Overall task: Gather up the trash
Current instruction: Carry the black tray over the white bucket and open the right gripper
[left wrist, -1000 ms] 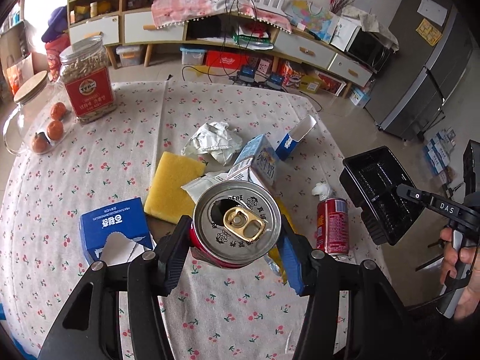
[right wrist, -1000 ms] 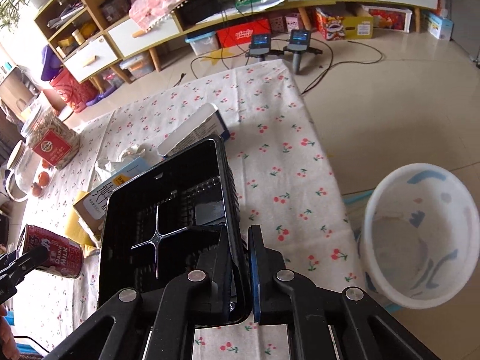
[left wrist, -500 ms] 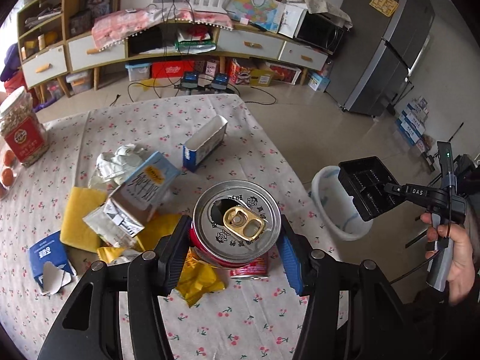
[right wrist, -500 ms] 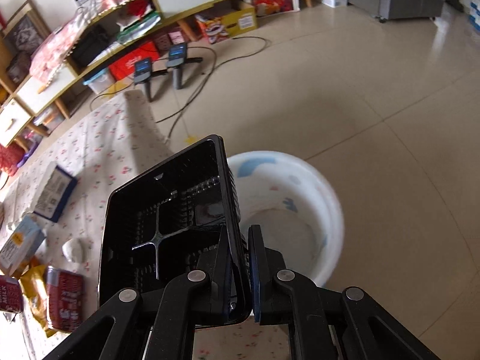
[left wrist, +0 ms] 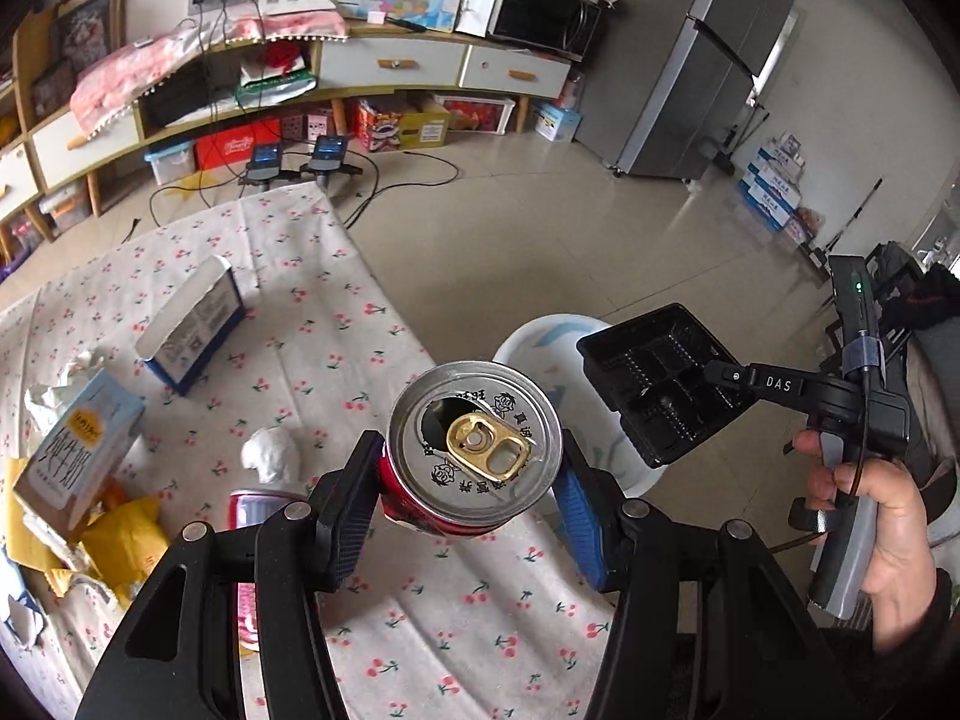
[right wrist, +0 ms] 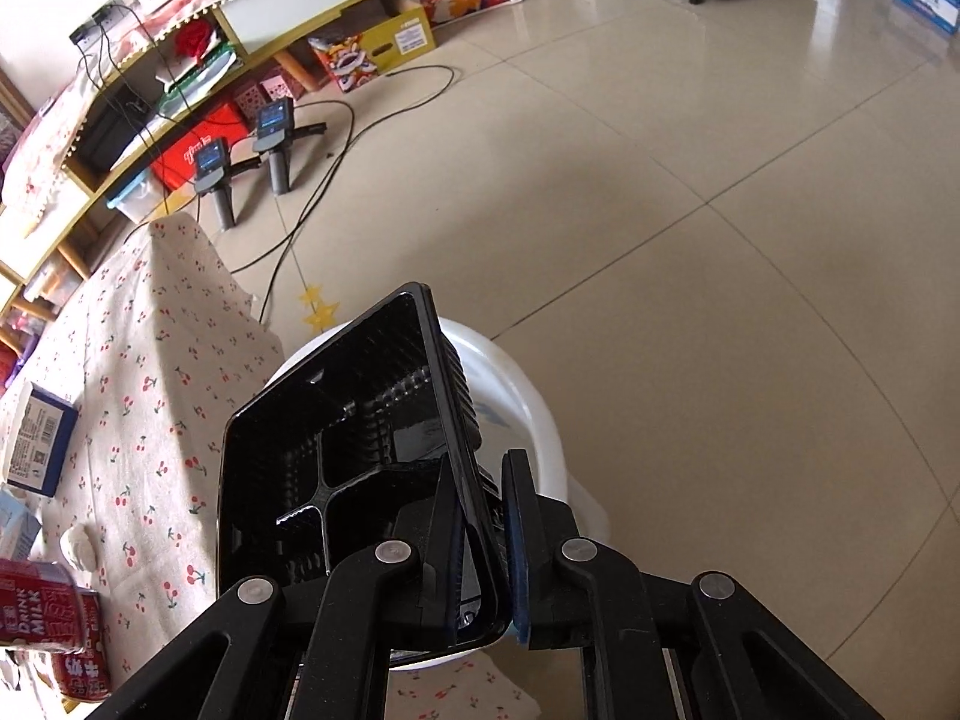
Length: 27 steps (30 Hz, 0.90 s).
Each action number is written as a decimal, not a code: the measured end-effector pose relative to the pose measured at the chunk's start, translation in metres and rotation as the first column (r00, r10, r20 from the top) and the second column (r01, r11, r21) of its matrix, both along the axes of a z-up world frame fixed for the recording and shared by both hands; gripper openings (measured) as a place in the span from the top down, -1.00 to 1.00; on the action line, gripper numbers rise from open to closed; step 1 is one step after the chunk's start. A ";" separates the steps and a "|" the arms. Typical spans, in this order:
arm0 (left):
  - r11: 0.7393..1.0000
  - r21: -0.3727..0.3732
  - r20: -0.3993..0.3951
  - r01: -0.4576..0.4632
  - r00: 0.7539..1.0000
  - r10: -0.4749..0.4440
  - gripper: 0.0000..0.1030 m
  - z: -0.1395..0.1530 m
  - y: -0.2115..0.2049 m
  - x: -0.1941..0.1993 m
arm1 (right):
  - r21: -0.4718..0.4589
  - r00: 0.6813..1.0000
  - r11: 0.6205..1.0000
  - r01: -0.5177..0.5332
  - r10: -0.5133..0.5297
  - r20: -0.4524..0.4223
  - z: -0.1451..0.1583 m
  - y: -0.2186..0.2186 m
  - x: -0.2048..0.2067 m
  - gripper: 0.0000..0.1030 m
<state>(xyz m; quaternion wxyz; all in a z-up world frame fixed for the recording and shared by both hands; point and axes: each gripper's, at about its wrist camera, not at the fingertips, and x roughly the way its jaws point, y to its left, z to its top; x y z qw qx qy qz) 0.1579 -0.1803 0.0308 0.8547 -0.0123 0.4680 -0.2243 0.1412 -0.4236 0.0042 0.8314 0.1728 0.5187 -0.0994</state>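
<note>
While your left claw [left wrist: 474, 504] grips the can [left wrist: 474, 450] above the cherry-print bench [left wrist: 312, 324], your right claw [right wrist: 483, 531] clamps the black tray [right wrist: 336, 450] over the white bin [right wrist: 534, 420] on the tiled floor [right wrist: 720, 210].

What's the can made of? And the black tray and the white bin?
The can looks like metal: a shiny silver lid with a gold pull tab, and a red painted side. The black tray seems to be thin glossy plastic, with moulded ribs and dividers that catch the light. The white bin is probably smooth plastic with faint blue marks, though its look leaves that open.
</note>
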 end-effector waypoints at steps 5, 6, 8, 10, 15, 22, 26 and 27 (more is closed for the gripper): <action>0.998 -0.023 -0.012 0.060 0.998 -0.061 -0.13 -0.012 -0.044 0.012 | -0.014 1.000 1.000 0.019 -0.019 0.005 0.004 -0.010 -0.006 0.78; 0.997 -0.027 -0.017 0.069 0.997 -0.070 -0.13 -0.016 -0.052 0.015 | -0.015 1.000 1.000 0.024 -0.024 0.005 0.004 -0.012 -0.007 0.78; 0.996 -0.035 -0.026 0.085 0.996 -0.085 -0.13 -0.023 -0.066 0.021 | -0.006 0.999 0.999 0.039 -0.039 0.001 0.003 -0.019 -0.009 0.78; 0.995 -0.038 -0.033 0.095 0.995 -0.096 -0.13 -0.031 -0.077 0.028 | 0.005 0.999 0.999 0.054 -0.054 -0.004 0.002 -0.026 -0.010 0.78; 0.991 -0.056 -0.058 0.119 0.991 -0.122 -0.14 -0.050 -0.094 0.044 | 0.009 0.997 0.997 0.071 -0.071 -0.008 0.001 -0.035 -0.010 0.78; 0.998 -0.030 -0.068 0.050 0.996 -0.052 -0.47 -0.052 -0.078 0.049 | -0.001 0.998 0.998 0.061 -0.061 -0.018 -0.002 -0.033 -0.005 0.77; 0.999 0.034 -0.038 0.027 0.999 -0.026 -0.49 -0.043 -0.061 0.040 | -0.006 0.999 0.999 0.044 -0.044 -0.028 -0.004 -0.024 0.001 0.77; 0.999 0.048 -0.026 0.023 0.999 -0.022 -0.50 -0.040 -0.056 0.038 | -0.009 0.999 0.999 0.040 -0.041 -0.030 -0.005 -0.022 0.002 0.75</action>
